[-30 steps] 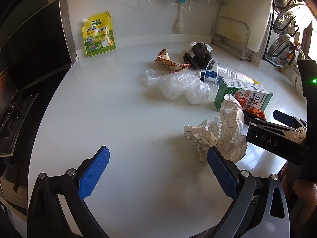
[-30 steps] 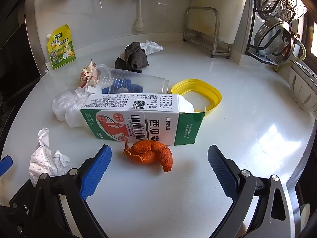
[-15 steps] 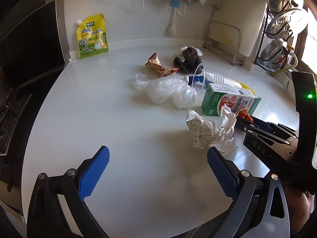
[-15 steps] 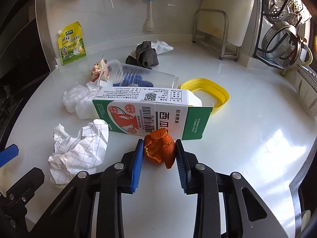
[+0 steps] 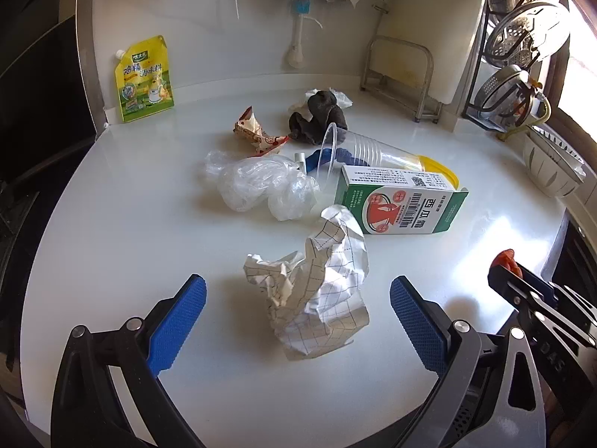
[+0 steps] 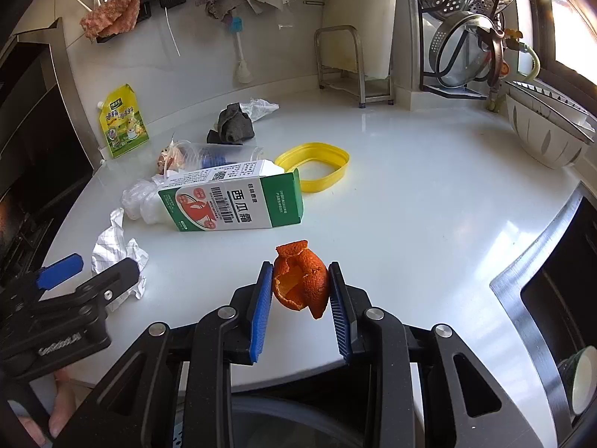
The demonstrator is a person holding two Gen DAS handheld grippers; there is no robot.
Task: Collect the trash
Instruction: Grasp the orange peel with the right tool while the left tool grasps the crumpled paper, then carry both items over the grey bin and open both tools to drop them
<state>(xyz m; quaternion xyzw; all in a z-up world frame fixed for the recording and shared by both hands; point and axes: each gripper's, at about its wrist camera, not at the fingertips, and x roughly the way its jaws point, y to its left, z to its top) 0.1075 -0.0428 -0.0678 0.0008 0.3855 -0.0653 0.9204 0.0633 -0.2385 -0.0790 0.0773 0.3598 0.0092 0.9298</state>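
Counter: the big white counter (image 5: 112, 254) has trash lying in its middle, and a dark sink (image 6: 559, 298) sits at its right edge.

Box: the green and white carton (image 6: 231, 201) lies on its side in the middle, where it lay a moment ago. A clear cup (image 5: 358, 149) and a yellow ring (image 6: 313, 164) lie just behind it.

Plastic bag: the crumpled clear bag (image 5: 257, 186) is left of the box, touching nothing new.

Paper: the crumpled checked paper (image 5: 317, 291) is near the front, between the open blue pads of the left gripper (image 5: 298, 313).

Left gripper fingers: wide apart and not touching the paper. A second ago the paper was off to the right of them; now it sits right in the gap.

Right gripper fingers: the right gripper (image 6: 300, 298) has squeezed in narrow and holds the orange peel (image 6: 302, 283).

Orange peel: a second ago it lay on the counter in front of the box, and the fingers were wide. Now it is up off the counter, nearer and more to the right, well apart from the box.

What this means: one bit of trash looks picked up and ready to go. No bin shows in the pictures.

Next: I think the paper is the next thing to grab. The left fingers only need to close.
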